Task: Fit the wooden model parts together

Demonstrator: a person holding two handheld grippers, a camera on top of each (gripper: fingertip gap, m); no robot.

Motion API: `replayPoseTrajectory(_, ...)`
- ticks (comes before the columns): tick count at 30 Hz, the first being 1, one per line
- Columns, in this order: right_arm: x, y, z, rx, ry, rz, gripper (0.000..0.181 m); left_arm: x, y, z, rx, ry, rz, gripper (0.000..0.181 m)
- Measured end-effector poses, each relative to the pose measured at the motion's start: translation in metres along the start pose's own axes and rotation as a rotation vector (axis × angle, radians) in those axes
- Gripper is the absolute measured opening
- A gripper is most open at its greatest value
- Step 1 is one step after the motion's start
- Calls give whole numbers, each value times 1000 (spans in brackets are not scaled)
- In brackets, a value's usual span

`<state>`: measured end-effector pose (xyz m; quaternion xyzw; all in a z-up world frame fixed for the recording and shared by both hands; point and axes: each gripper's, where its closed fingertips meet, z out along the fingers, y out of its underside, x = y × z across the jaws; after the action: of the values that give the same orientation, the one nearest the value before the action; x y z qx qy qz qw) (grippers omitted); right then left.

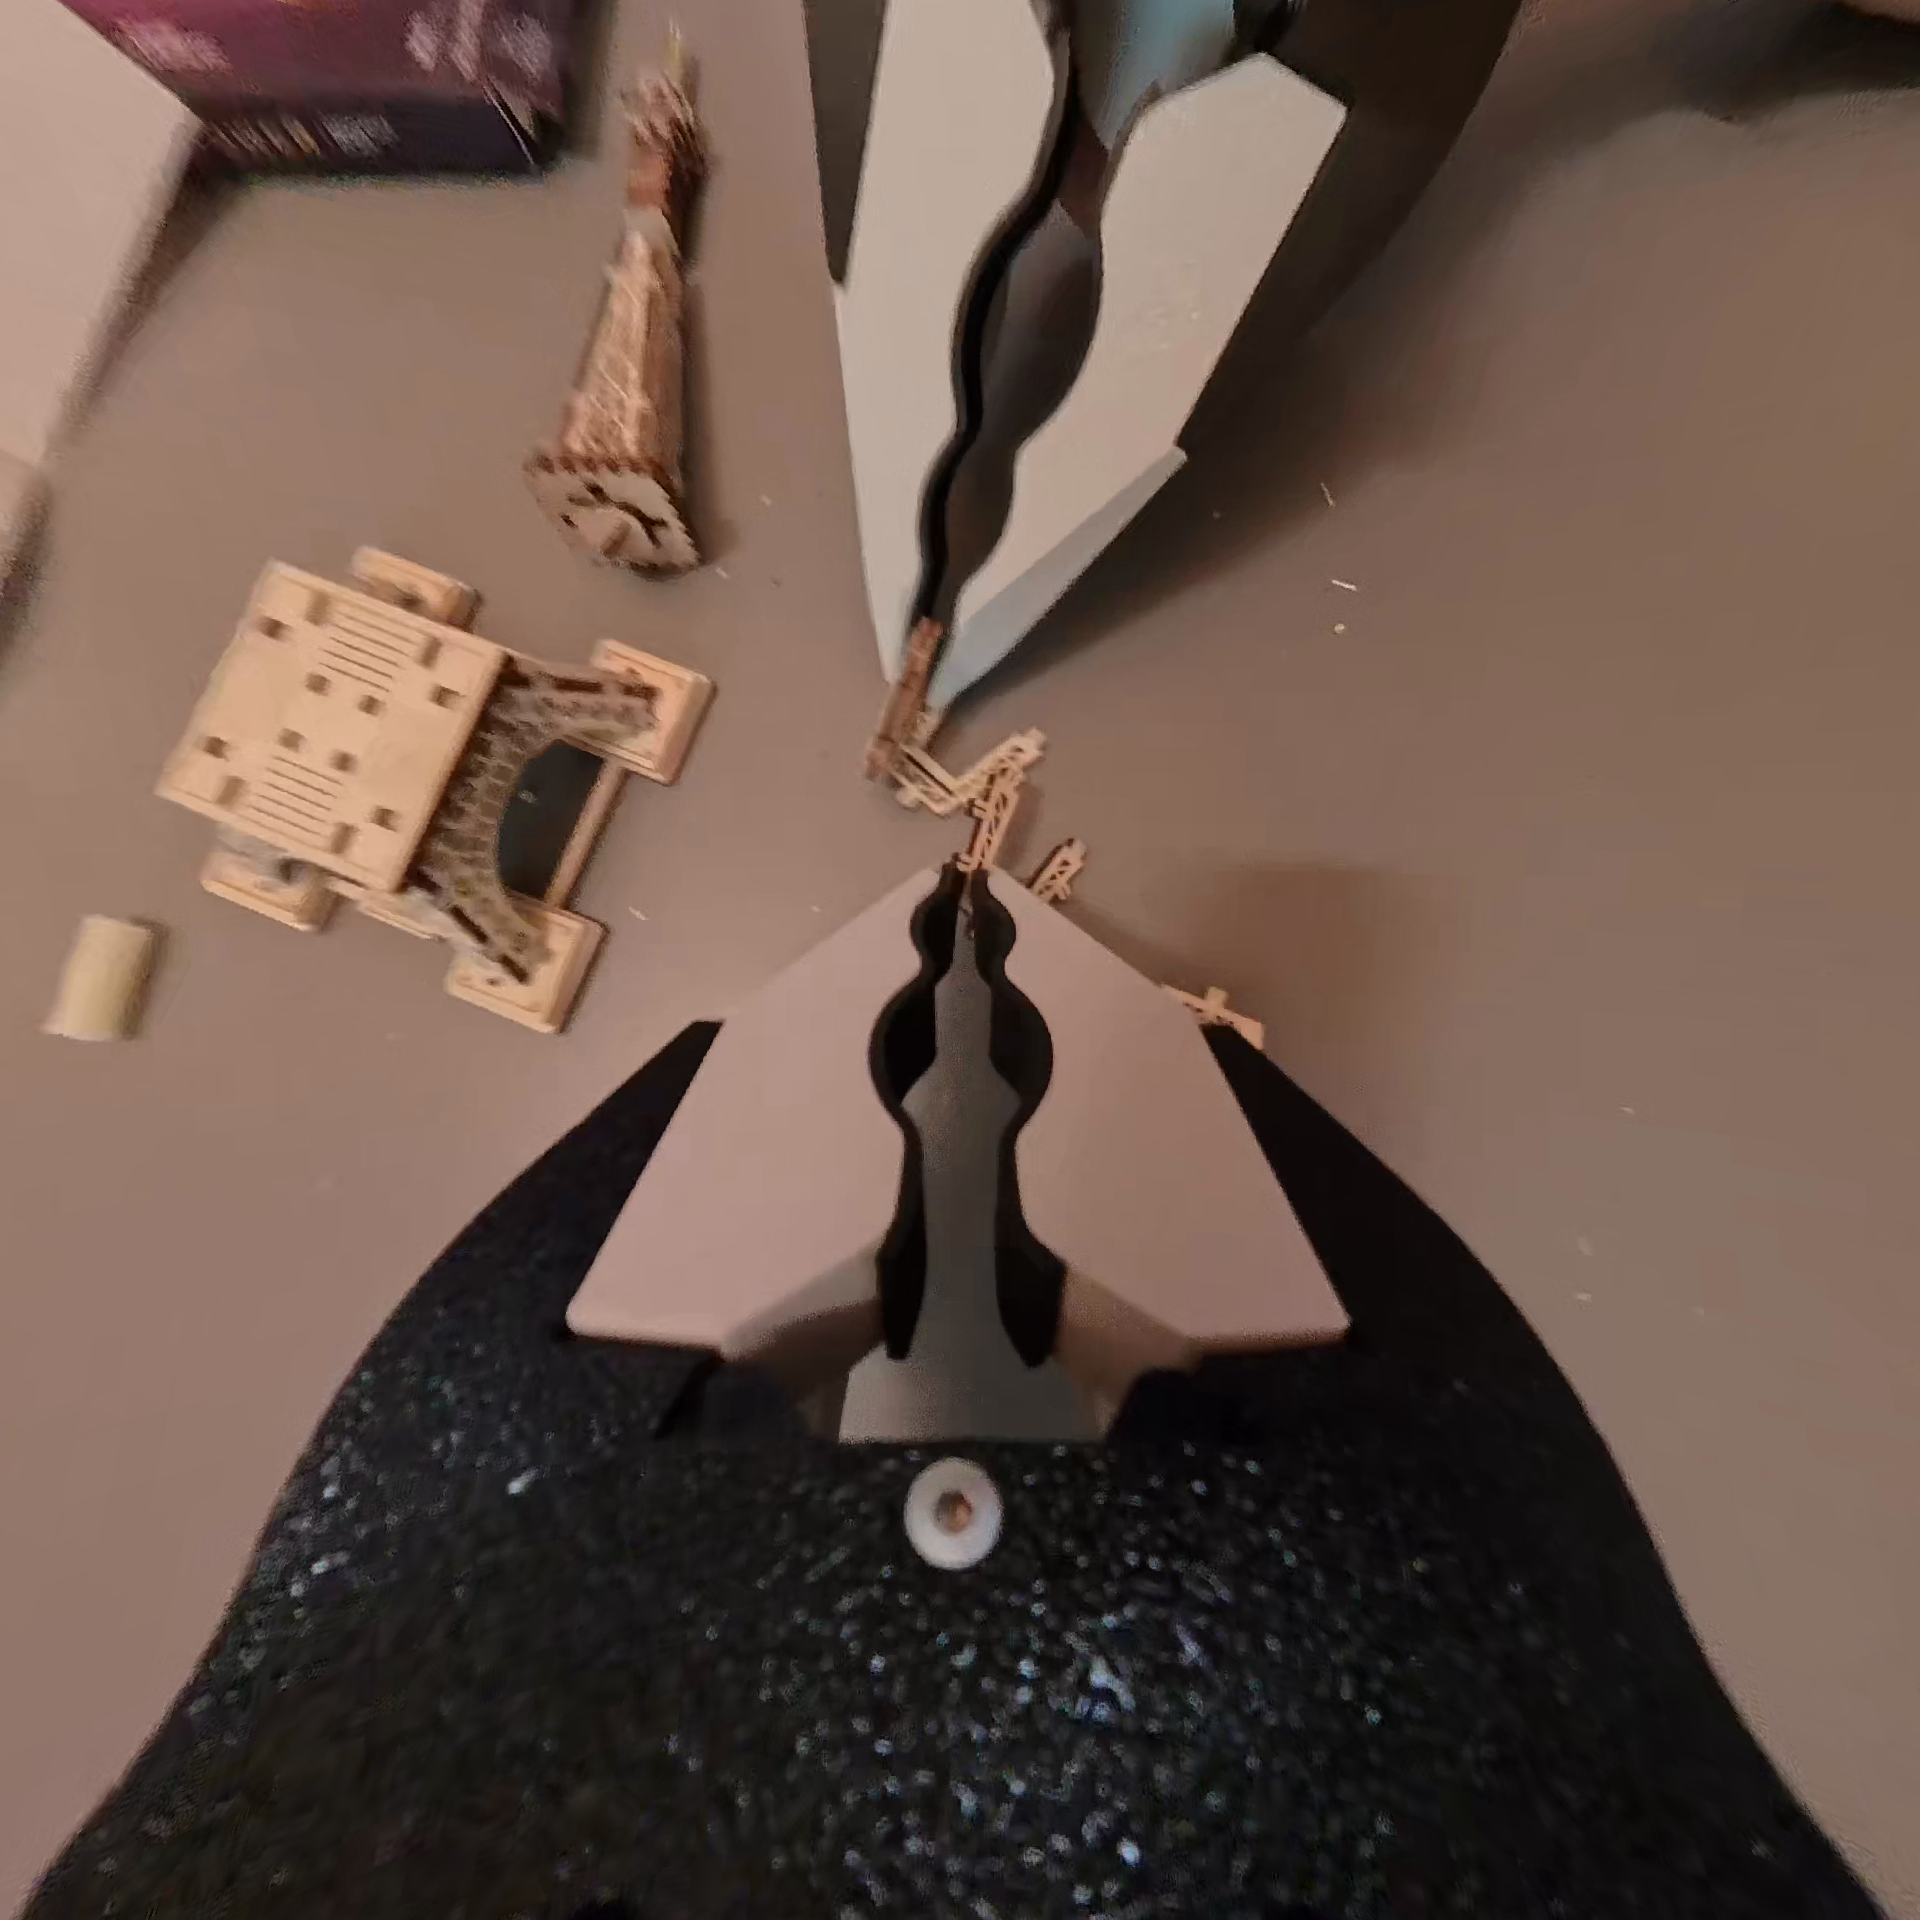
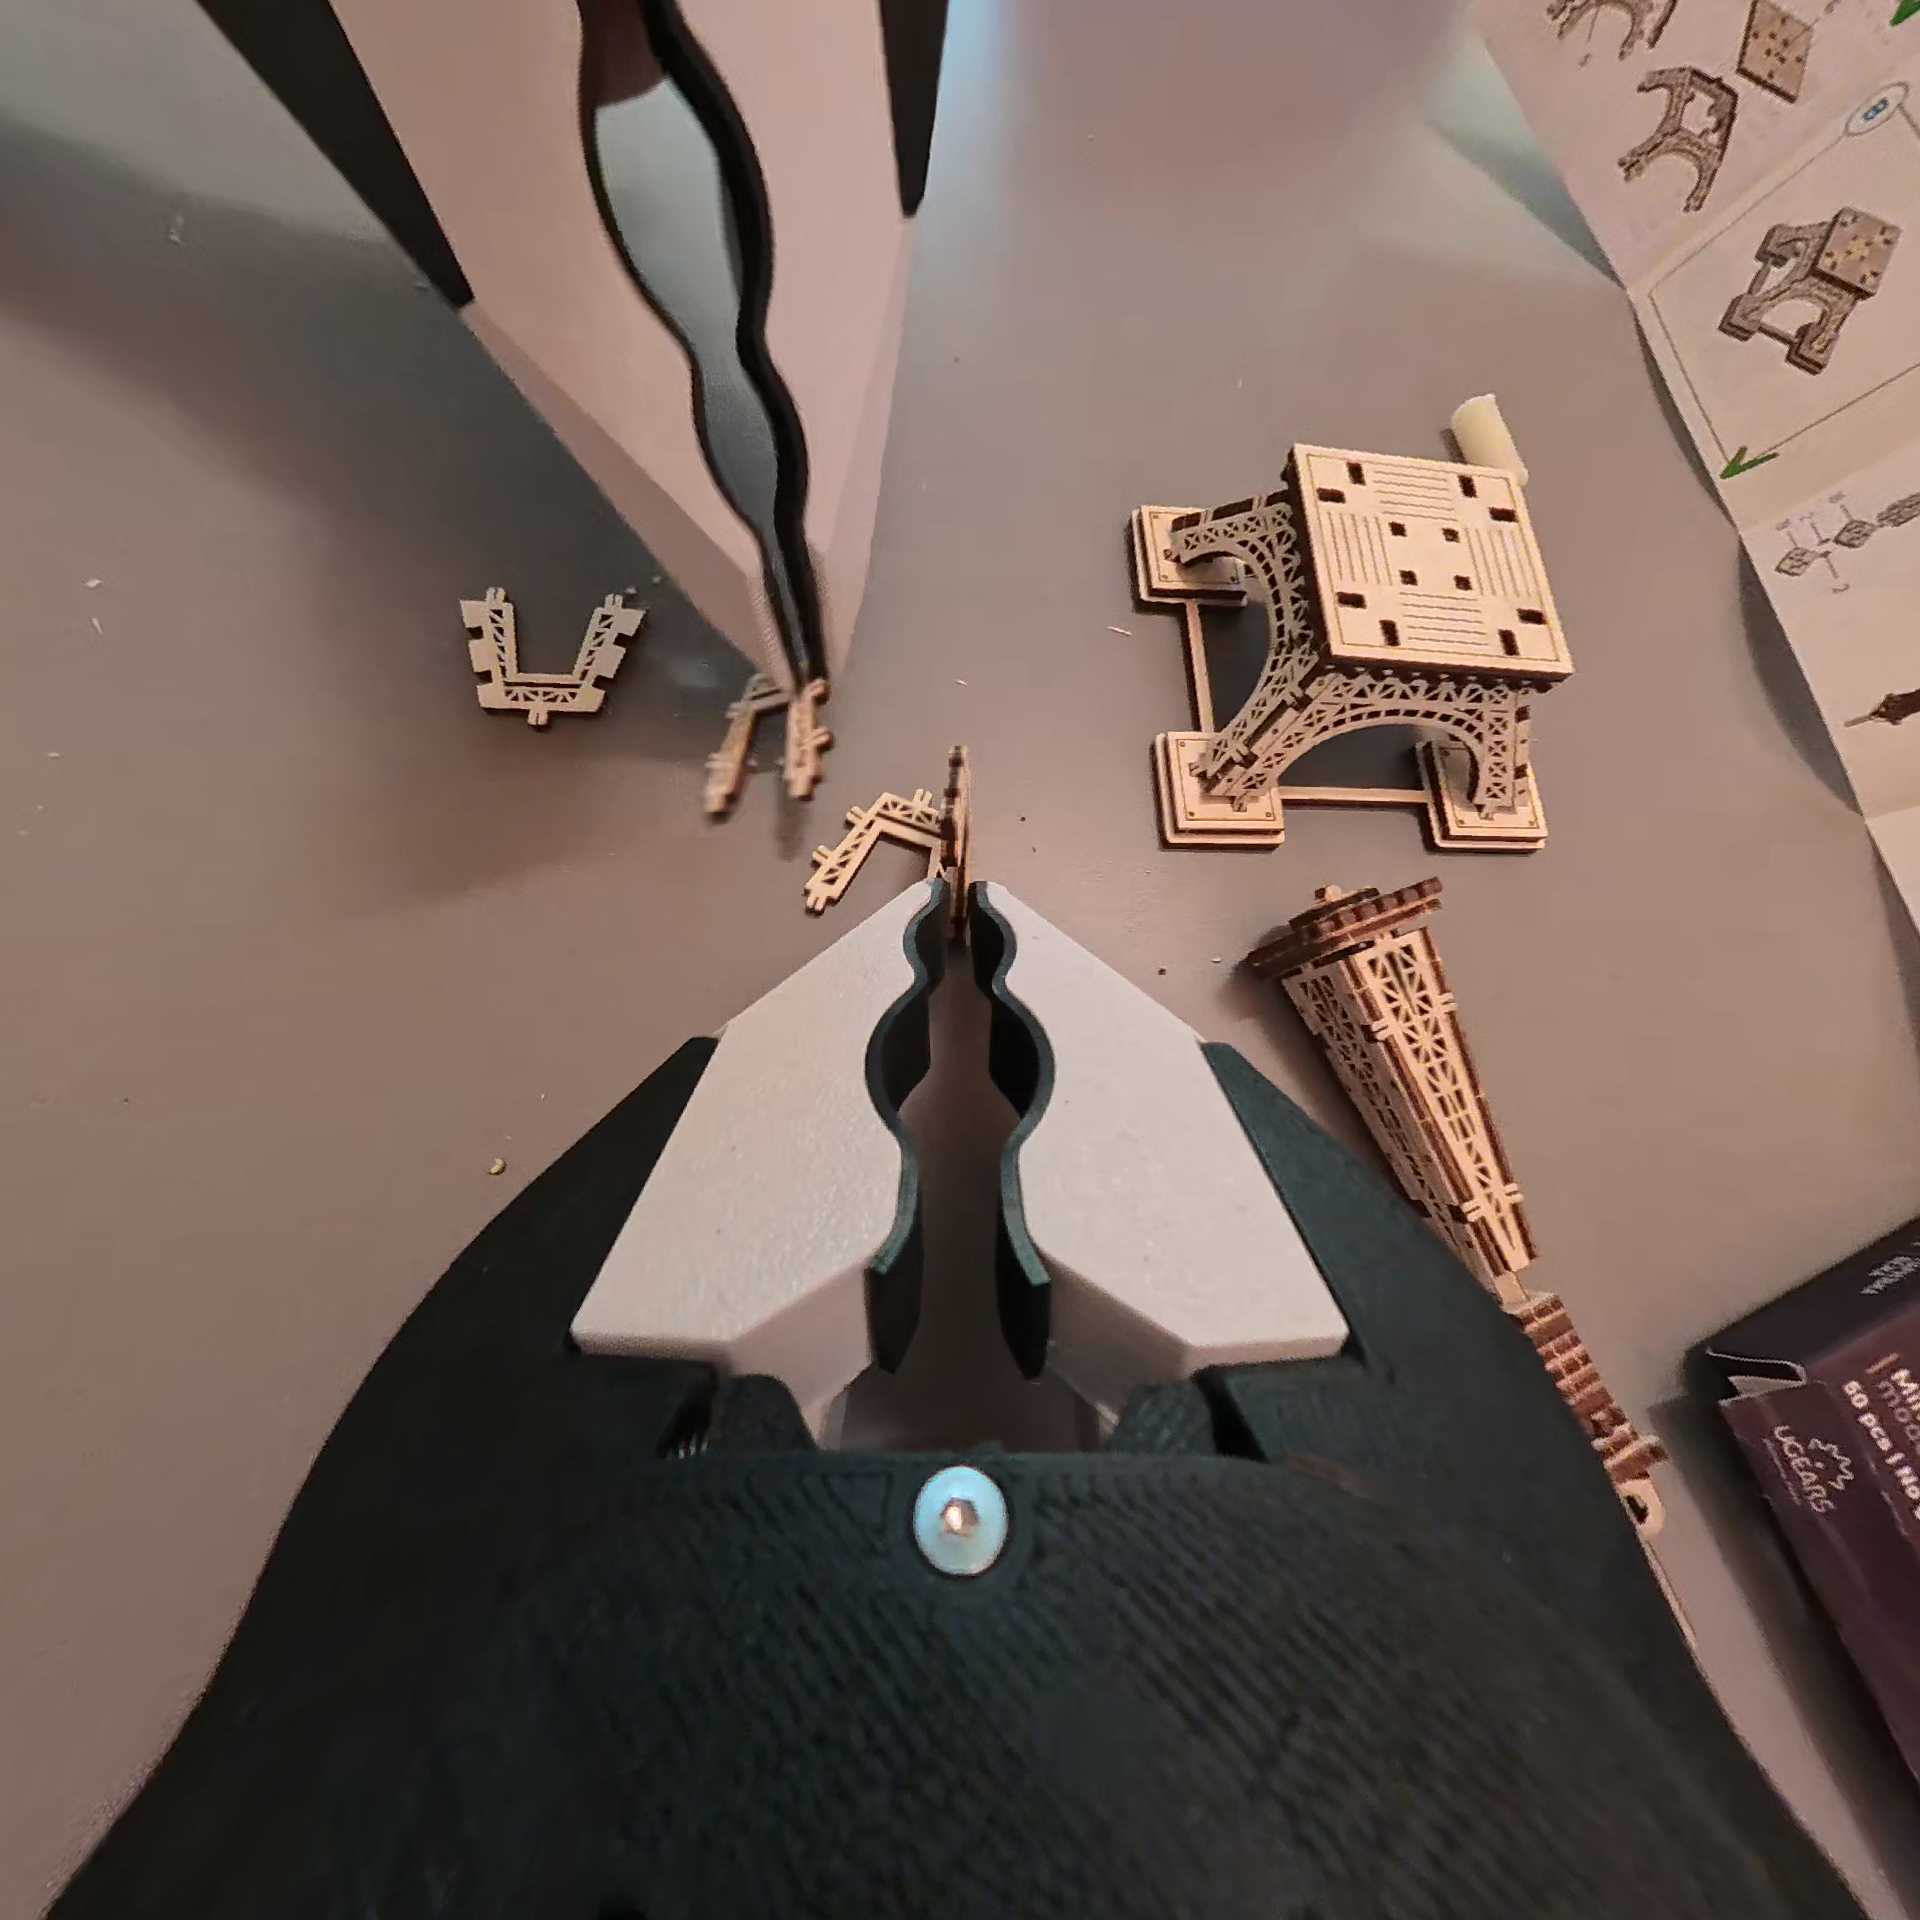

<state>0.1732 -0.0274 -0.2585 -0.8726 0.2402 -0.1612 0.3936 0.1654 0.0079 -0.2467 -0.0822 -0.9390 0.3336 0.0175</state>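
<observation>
We are holding two small pale wooden lattice pieces tip to tip above the grey table (image 2: pixel 312 987).

Our right gripper (image 2: pixel 958 902) is clamping one thin lattice piece (image 2: pixel 894 836) edge-on, while our left gripper (image 2: pixel 795 665), directly ahead, is pinching a second lattice piece (image 2: pixel 769 743) hanging downward. They are sitting near each other, not yet touching.

In the right wrist view we see the arched base (image 2: pixel 1351 665) at right centre of the counter (image 2: pixel 312 987), the spire (image 2: pixel 1392 1060) below it, and a U-shaped piece (image 2: pixel 545 665) at left centre.
</observation>
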Motion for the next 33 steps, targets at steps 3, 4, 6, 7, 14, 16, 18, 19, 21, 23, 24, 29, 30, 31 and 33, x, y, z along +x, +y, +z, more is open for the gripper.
replayPoseTrajectory(3,-4,-1,0,3,-35,-11,2,-7,-18,-9,146,-86,149,0)
replayPoseTrajectory(4,-5,-1,0,4,-40,-14,2,-5,-25,-11,214,-89,196,0)
replayPoseTrajectory(6,-3,-1,0,6,-32,-23,5,3,-28,-9,291,-35,214,0)
replayPoseTrajectory(7,-1,-1,0,8,-18,-29,9,7,-28,-8,322,-3,210,0)
replayPoseTrajectory(14,-6,2,-11,16,-39,-41,58,4,-26,-9,441,-20,336,0)
replayPoseTrajectory(16,-2,3,-18,40,-61,17,63,7,-24,-10,430,-5,355,0)
replayPoseTrajectory(18,3,0,-25,78,-53,26,68,9,-25,-13,437,-13,368,0)
replayPoseTrajectory(19,4,-2,-29,95,-40,6,68,12,-25,-15,445,-4,382,0)
replayPoseTrajectory(21,1,-4,-35,96,-29,-18,67,17,-26,-16,459,7,420,0)
replayPoseTrajectory(23,-14,-5,-36,78,-80,-19,67,19,-24,-14,454,17,466,0)
replayPoseTrajectory(24,-21,-7,-34,78,-101,-31,64,21,-23,-13,448,32,478,0)
replayPoseTrajectory(29,-21,-1,-13,-8,-104,-101,46,19,-21,-16,451,51,491,0)
replayPoseTrajectory(30,-25,-1,-10,-13,-146,-116,42,19,-21,-17,452,54,492,0)
replayPoseTrajectory(31,-26,1,-7,-25,-167,-143,38,19,-21,-18,456,53,490,0)
replayPoseTrajectory(33,-21,0,-5,-33,-164,-201,39,20,-21,-19,460,54,492,0)
